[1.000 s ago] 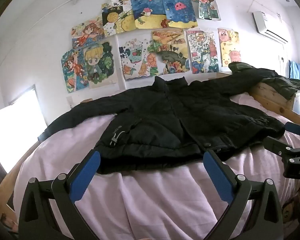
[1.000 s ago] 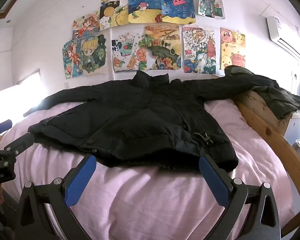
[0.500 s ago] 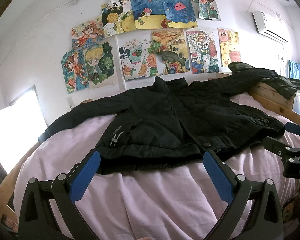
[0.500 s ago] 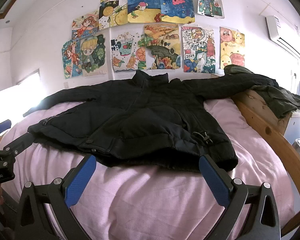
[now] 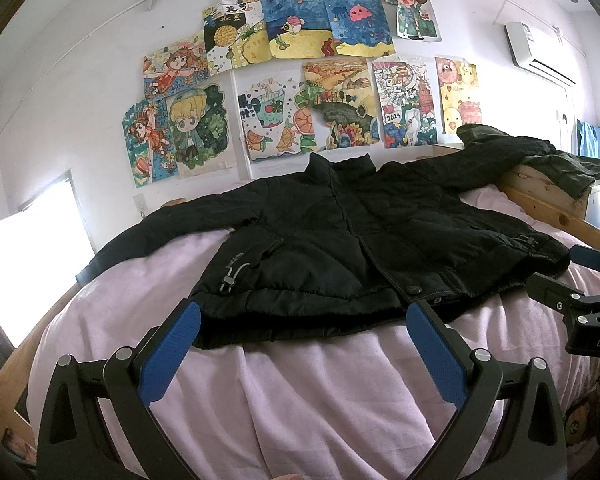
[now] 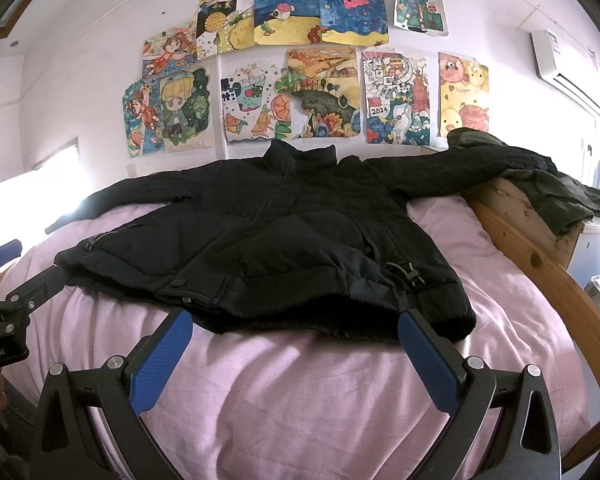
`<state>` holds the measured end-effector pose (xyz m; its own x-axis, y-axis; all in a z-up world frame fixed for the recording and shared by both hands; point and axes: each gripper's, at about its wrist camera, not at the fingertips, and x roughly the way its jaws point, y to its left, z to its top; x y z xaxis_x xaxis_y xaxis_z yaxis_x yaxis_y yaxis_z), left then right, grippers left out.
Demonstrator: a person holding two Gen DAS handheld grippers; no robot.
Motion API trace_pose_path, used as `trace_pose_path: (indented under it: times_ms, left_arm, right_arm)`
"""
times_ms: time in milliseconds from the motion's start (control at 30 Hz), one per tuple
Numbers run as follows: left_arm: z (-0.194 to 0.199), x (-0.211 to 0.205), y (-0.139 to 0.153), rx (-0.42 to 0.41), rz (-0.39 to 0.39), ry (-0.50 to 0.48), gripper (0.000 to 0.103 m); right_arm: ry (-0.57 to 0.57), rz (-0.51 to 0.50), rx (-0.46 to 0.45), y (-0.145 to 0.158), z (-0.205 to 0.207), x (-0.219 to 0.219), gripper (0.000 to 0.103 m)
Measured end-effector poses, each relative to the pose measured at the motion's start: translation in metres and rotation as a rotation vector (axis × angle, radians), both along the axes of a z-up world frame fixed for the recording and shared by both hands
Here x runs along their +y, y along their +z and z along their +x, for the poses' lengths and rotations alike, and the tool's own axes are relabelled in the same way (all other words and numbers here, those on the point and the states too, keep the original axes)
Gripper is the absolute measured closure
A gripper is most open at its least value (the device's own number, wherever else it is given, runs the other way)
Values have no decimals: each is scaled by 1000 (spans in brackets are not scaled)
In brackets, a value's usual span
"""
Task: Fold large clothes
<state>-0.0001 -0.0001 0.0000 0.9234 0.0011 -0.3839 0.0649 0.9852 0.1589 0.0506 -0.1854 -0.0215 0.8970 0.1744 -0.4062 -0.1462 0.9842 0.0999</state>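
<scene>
A black padded jacket (image 5: pixel 340 236) (image 6: pixel 284 240) lies front up and spread flat on a pink bedsheet (image 5: pixel 320 392) (image 6: pixel 308 384), collar toward the wall, both sleeves stretched sideways. Its right sleeve drapes over the wooden bed frame (image 6: pixel 532 240). My left gripper (image 5: pixel 304 320) hovers open just short of the hem, nothing between its blue pads (image 5: pixel 168 356). My right gripper (image 6: pixel 296 330) is open too, at the hem's near edge, empty. Each gripper shows at the edge of the other's view: the right one (image 5: pixel 580 280), the left one (image 6: pixel 16 280).
Colourful drawings (image 5: pixel 300 80) cover the white wall behind the bed. A dark green garment (image 6: pixel 556 196) lies heaped on the wooden frame at the right. An air conditioner (image 5: pixel 536 52) hangs high on the right. A bright window (image 5: pixel 28 264) is at the left.
Both grippers have edged slightly forward toward the jacket's hem. The jacket has not moved and both grippers stay open.
</scene>
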Motion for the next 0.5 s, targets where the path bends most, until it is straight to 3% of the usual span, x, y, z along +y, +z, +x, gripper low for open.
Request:
trace_pose_path:
  times_ms: [500]
  left_arm:
    - [0,0,0,-1,1,0,2]
  right_arm:
    - [0,1,2,0,0,-1,0]
